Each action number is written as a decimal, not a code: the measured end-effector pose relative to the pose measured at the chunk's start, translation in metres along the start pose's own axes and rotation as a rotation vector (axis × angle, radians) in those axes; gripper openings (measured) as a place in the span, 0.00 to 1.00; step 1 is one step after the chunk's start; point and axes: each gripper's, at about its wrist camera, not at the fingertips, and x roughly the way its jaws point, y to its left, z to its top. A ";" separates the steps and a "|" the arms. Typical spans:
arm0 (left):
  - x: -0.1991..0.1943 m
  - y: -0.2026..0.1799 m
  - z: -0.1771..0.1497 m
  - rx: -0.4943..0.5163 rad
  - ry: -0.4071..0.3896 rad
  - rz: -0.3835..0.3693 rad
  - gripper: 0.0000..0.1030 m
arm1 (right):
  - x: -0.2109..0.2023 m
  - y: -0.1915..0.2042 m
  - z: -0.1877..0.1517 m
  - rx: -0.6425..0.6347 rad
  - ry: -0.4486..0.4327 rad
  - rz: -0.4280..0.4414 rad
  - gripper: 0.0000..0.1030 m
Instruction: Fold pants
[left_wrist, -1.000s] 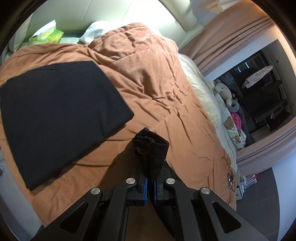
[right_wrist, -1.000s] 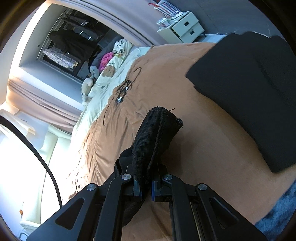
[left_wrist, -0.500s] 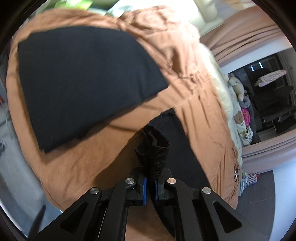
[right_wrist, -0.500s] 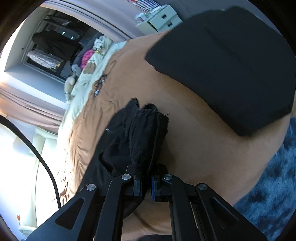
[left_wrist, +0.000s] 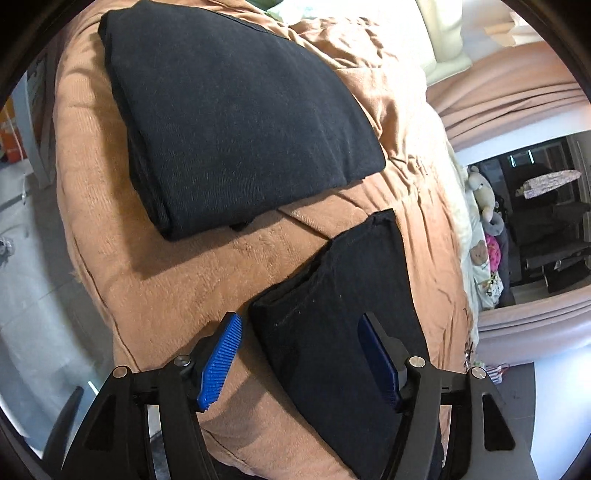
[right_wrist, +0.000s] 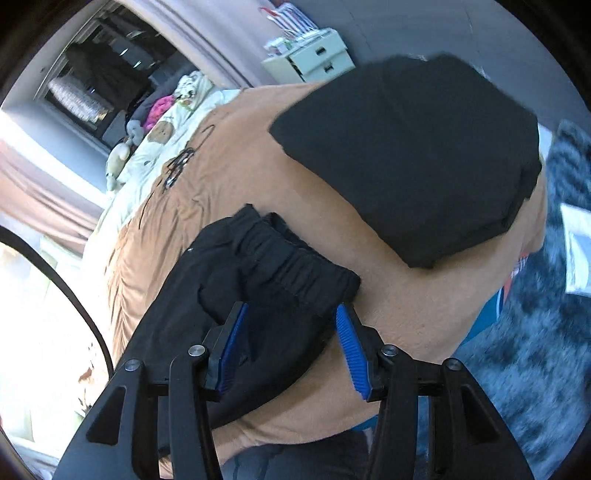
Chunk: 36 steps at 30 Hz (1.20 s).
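Black pants (left_wrist: 343, 317) lie on the brown bedspread (left_wrist: 166, 280) near the bed's edge; the hem end shows in the left wrist view. The elastic waistband end (right_wrist: 291, 269) shows in the right wrist view. My left gripper (left_wrist: 301, 354) is open, its blue pads (left_wrist: 221, 354) straddling the pants' corner. My right gripper (right_wrist: 291, 347) is open too, its pads either side of the waistband end. Neither holds the cloth.
A folded black garment (left_wrist: 236, 110) lies on the bedspread beyond the pants; it also shows in the right wrist view (right_wrist: 417, 158). Soft toys (left_wrist: 484, 206), curtains, a white drawer unit (right_wrist: 314, 55) and a grey rug (right_wrist: 535, 350) surround the bed.
Both grippers carried the pants down onto the bedspread beside the folded garment, then opened and let go. The pants now lie flat.
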 end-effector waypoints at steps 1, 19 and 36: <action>0.001 0.001 -0.003 0.003 0.000 -0.004 0.66 | 0.000 0.010 -0.002 -0.022 -0.001 -0.006 0.46; 0.015 0.015 -0.013 -0.017 -0.022 -0.041 0.46 | 0.066 0.185 -0.074 -0.402 0.108 0.102 0.46; 0.018 0.009 -0.018 0.014 0.001 -0.054 0.41 | 0.160 0.292 -0.164 -0.612 0.329 0.186 0.42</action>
